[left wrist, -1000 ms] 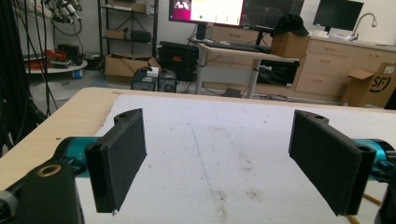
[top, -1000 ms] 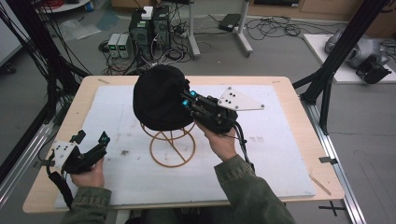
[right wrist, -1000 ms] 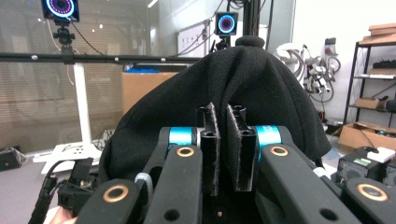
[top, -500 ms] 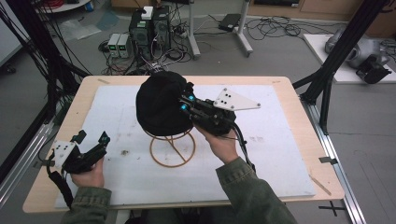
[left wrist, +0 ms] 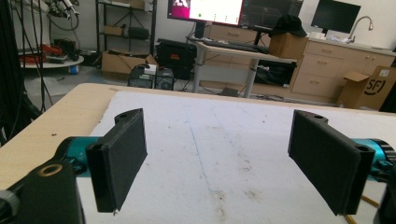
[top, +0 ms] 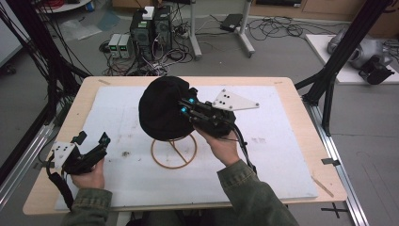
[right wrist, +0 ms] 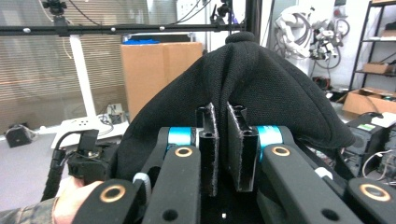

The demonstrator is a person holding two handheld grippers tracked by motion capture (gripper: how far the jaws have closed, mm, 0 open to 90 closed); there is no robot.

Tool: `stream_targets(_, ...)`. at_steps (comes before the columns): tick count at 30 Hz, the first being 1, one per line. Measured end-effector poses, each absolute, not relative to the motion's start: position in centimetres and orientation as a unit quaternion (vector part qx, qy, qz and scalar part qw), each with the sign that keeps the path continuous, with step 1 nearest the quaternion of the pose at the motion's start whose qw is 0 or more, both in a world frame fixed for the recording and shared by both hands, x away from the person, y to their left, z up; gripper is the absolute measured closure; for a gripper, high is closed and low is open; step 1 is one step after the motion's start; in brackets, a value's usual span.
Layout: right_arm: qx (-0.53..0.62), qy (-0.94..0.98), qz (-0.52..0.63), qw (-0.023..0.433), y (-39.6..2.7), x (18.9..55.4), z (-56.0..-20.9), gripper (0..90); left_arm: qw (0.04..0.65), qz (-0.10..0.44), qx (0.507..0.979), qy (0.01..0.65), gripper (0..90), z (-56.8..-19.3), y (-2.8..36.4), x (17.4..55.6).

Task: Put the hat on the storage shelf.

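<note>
A black knit hat [top: 160, 108] sits over a wooden ring stand [top: 162, 162] in the middle of the white mat. My right gripper [top: 183, 105] reaches in from the right at the hat's side. In the right gripper view its jaws [right wrist: 223, 114] stand almost together, pinching a fold of the hat [right wrist: 261, 84], which rises above them. My left gripper [top: 92, 139] rests low at the mat's front left, well away from the hat. In the left gripper view it is open [left wrist: 224, 154], with bare mat between its pads [left wrist: 119, 158].
The white mat [top: 282, 141] covers most of the wooden table [top: 301, 94]. Black frame posts stand at the table's left and right [top: 329, 80]. Computers and cables lie on the floor beyond the far edge [top: 150, 28].
The hat has settled slightly lower over the stand. Both hands have stayed nearly in place.
</note>
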State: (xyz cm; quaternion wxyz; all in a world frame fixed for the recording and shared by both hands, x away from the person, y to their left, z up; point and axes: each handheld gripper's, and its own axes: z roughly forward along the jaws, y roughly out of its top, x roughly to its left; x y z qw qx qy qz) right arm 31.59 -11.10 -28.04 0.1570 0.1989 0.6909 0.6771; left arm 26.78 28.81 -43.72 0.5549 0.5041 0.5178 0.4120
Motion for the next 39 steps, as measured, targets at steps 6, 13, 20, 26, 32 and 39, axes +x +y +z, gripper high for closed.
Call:
stream_targets(6, 0.21, 0.687, 0.677, 0.161, -11.1, 31.7, -28.1, 81.4, 0.555, 0.412, 0.504, 0.517, 19.6, -43.7, 28.8, 26.8)
stream_targets(13, 0.222, 0.687, 0.672, 0.163, -11.1, 31.9, -28.2, 61.6, 0.556, 0.412, 0.504, 0.517, 19.6, -43.7, 28.9, 26.8)
stream_targets(20, 0.236, 0.677, 0.679, 0.158, -11.3, 32.1, -28.2, 37.6, 0.558, 0.413, 0.501, 0.517, 19.6, -43.7, 29.0, 26.7)
stream_targets(26, 0.238, 0.673, 0.681, 0.164, -11.6, 32.1, -28.1, 25.8, 0.558, 0.413, 0.5, 0.518, 19.5, -43.7, 29.0, 26.7)
stream_targets(32, 0.237, 0.677, 0.675, 0.172, -11.7, 32.2, -28.1, 13.9, 0.557, 0.414, 0.502, 0.517, 19.3, -43.7, 28.9, 26.8)
stream_targets(39, 0.231, 0.674, 0.668, 0.214, -12.1, 31.7, -28.6, 11.3, 0.556, 0.414, 0.504, 0.516, 19.3, -43.7, 28.9, 26.8)
